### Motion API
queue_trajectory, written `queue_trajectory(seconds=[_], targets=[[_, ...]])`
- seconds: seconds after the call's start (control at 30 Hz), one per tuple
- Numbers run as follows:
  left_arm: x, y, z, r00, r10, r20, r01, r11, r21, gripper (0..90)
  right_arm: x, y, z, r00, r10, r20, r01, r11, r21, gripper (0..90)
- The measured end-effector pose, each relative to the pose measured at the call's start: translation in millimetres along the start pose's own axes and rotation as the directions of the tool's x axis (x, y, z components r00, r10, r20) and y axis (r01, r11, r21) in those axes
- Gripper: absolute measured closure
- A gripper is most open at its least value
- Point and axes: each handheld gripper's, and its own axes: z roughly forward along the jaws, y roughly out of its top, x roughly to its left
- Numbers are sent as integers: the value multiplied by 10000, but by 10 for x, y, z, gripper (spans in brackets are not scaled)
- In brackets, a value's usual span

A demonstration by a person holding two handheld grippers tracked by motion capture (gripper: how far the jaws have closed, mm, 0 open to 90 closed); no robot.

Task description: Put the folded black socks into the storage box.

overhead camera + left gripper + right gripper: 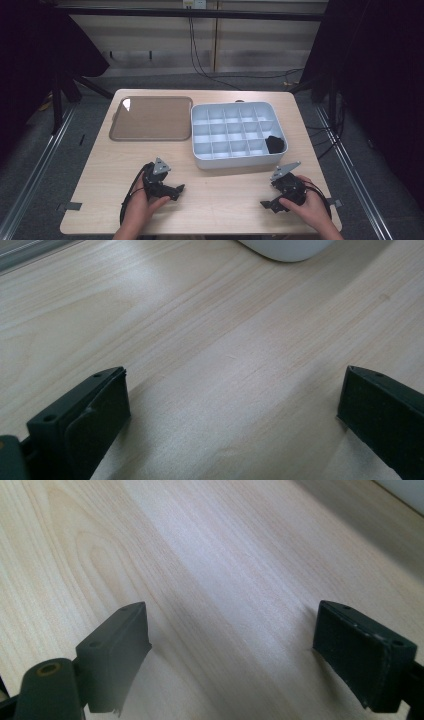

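- Left gripper [176, 190]: held in the person's left hand [142, 205] at about 7 o'clock on the surface [225, 200], low over the wood. Its tips point toward 3 o'clock.
- Left fingers [90, 415]: spread wide in the left gripper view, with bare wood between them and nothing held.
- Right gripper [267, 204]: held in the person's right hand [310, 210] at about 5 o'clock on the surface, low over the wood. Its tips point toward 9 o'clock, facing the left gripper; the two are well apart.
- Right fingers [117, 650]: spread wide in the right gripper view, bare wood between them, nothing held.
- Box [235, 160]: white, divided into many compartments, standing right of centre at about 2 o'clock, just beyond both grippers. Its rounded near corner shows at the top of the left gripper view [287, 249].
- Black item [275, 144]: lies in the box's compartment at the near right corner; what it is I cannot tell.
- Tray [150, 135]: brown, flat, at about 11 o'clock, just beside the box's left wall.
- Neither gripper touches the box, the tray or the black item.
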Motion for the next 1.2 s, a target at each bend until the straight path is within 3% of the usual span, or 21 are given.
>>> queue_trajectory(seconds=[0.2,0.33,0.4,0.57,1.2], targets=[[0,0,0,10000,4,-1,-4,10000,3,0,54,-101,32,9975,-574,414,604,9955,-732,112],[0,0,0,10000,3,-4,-3,10000,0,0,64,-179,54,9980,-437,454,501,9870,-1528,109],[-4,-1,0,10000,-46,4,46,10000,-6,0,54,-241,73,9980,-398,483,493,9752,-2158,108],[-3,-1,0,10000,-37,-7,37,10000,-5,0,55,-342,93,9980,-332,540,476,9549,-2930,108],[-3,-1,0,10000,-34,-8,34,10000,-1,0,55,-342,95,9978,-311,583,469,9546,-2942,108]])
